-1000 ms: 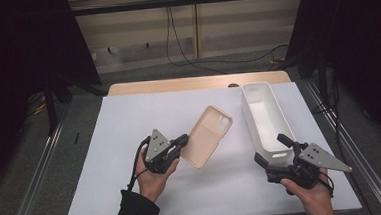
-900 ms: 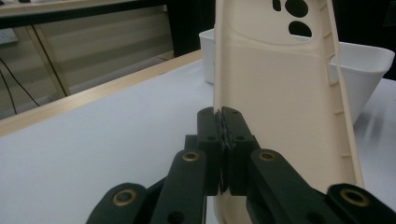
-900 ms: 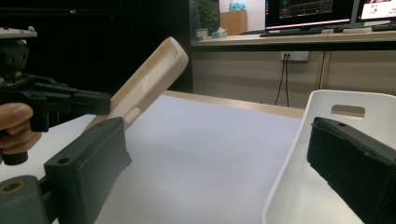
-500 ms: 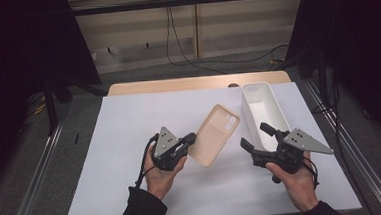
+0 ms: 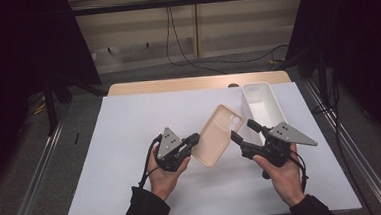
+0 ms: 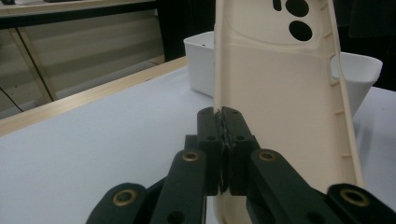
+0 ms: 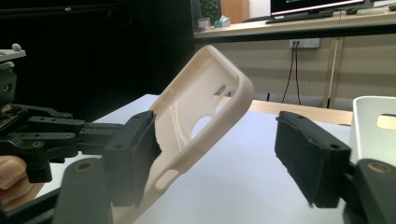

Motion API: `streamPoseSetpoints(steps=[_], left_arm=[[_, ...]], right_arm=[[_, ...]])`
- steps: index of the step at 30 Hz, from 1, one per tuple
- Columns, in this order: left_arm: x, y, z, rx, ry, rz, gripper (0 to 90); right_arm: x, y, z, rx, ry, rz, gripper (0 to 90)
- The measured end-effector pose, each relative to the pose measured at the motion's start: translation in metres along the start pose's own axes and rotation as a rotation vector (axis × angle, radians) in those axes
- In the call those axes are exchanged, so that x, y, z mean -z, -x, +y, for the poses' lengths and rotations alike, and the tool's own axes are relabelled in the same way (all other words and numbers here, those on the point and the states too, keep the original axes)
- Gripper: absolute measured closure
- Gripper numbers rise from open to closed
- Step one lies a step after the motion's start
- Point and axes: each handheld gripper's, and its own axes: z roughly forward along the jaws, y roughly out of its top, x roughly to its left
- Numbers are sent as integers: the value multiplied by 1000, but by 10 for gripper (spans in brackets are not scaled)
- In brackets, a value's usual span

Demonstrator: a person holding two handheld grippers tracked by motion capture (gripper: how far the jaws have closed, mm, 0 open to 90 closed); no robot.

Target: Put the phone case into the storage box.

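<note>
A cream phone case [image 5: 218, 136] is held tilted above the white table. My left gripper [image 5: 195, 139] is shut on its lower left edge. In the left gripper view the pads [image 6: 223, 112] pinch the case [image 6: 280, 93] rim, camera holes at the top. My right gripper [image 5: 241, 128] stands at the case's right edge, and its jaws have just been closing. In the right gripper view the case [image 7: 205, 107] sits between the jaws [image 7: 215, 128], close against the left pad [image 7: 140, 140]. The right pad [image 7: 303, 158] is well apart from it, so this gripper is open.
A white rectangular bin [image 5: 278, 107] stands on the table's right, just behind my right gripper. A white sheet [image 5: 129, 121] covers the table, with a wooden edge [image 5: 177, 84] at the back. Metal rails run along both sides.
My right gripper has moved left from beside the bin to the case's right edge, and its jaws have narrowed around it. The left gripper and case shifted slightly right.
</note>
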Motion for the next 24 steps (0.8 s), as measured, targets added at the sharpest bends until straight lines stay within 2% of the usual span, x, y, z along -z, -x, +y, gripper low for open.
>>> streamPoseSetpoints(steps=[5, 13, 20, 24], left_arm=[[0, 0, 0, 2, 4, 0, 876], [0, 1, 0, -1, 5, -2, 876], [-1, 3, -1, -12, 2, -12, 876], [-1, 4, -1, -18, -3, -9, 876]], right_arm=[[-6, -4, -1, -19, -22, 2, 351], [-13, -1, -2, -55, -26, -5, 436], [-15, 0, -2, -63, -17, 8, 555], [-15, -1, -3, -53, -22, 22, 586]])
